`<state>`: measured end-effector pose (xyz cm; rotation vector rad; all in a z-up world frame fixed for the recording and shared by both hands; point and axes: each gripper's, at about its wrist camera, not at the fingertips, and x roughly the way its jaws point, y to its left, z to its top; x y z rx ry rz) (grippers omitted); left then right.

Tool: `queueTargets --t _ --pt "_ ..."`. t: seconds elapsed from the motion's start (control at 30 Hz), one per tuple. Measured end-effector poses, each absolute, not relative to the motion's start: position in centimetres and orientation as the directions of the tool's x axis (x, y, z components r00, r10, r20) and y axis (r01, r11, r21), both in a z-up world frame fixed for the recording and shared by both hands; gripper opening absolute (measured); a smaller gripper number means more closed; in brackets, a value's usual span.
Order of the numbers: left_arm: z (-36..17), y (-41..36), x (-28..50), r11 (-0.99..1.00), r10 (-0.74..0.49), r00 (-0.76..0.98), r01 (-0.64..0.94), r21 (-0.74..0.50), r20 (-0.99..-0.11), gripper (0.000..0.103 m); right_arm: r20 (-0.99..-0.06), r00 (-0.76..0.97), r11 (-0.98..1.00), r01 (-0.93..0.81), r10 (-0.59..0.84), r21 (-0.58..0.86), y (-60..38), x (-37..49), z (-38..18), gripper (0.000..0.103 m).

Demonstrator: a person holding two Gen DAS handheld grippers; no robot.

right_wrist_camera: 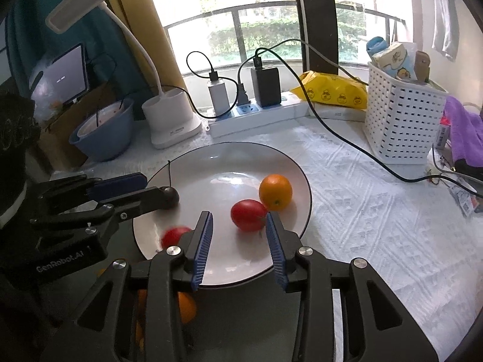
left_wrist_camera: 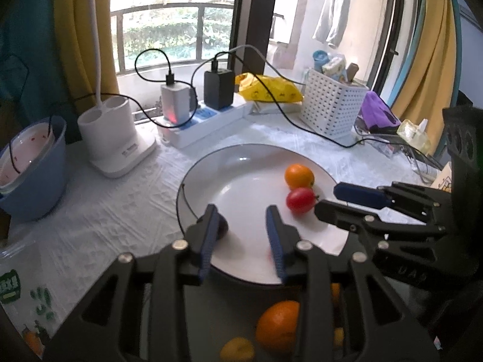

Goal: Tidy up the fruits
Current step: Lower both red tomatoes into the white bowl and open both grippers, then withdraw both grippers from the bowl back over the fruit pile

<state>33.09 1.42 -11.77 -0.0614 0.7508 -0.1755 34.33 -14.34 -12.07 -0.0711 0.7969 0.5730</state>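
A white plate holds an orange and a red tomato. A second, blurred red tomato lies on the plate's near left part. A dark round fruit sits beside the left gripper's fingers. My left gripper is open above the plate's near side. My right gripper is open just short of the red tomato. More oranges lie below the plate's near rim.
A blue bowl, a white lamp base, a power strip with chargers, a yellow packet and a white basket stand behind the plate. A black cable crosses the white cloth.
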Motion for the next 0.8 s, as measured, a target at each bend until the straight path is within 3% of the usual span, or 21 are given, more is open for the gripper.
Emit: queueTargets --t 0.07,0.8 --pt "-11.5 1.5 32.8 0.983 -0.182 0.722 0.136 -0.122 -0.668 0.046 -0.695 0.556 0.847 -0.510 0.457 0.149 -14.4 34.2 -11.9 0.039" --pt "-8.7 1.3 28.5 0.988 -0.153 0.771 0.116 -0.099 -0.618 0.047 -0.650 0.609 0.856 -0.500 0.455 0.130 -16.0 30.5 -9.0 0.039"
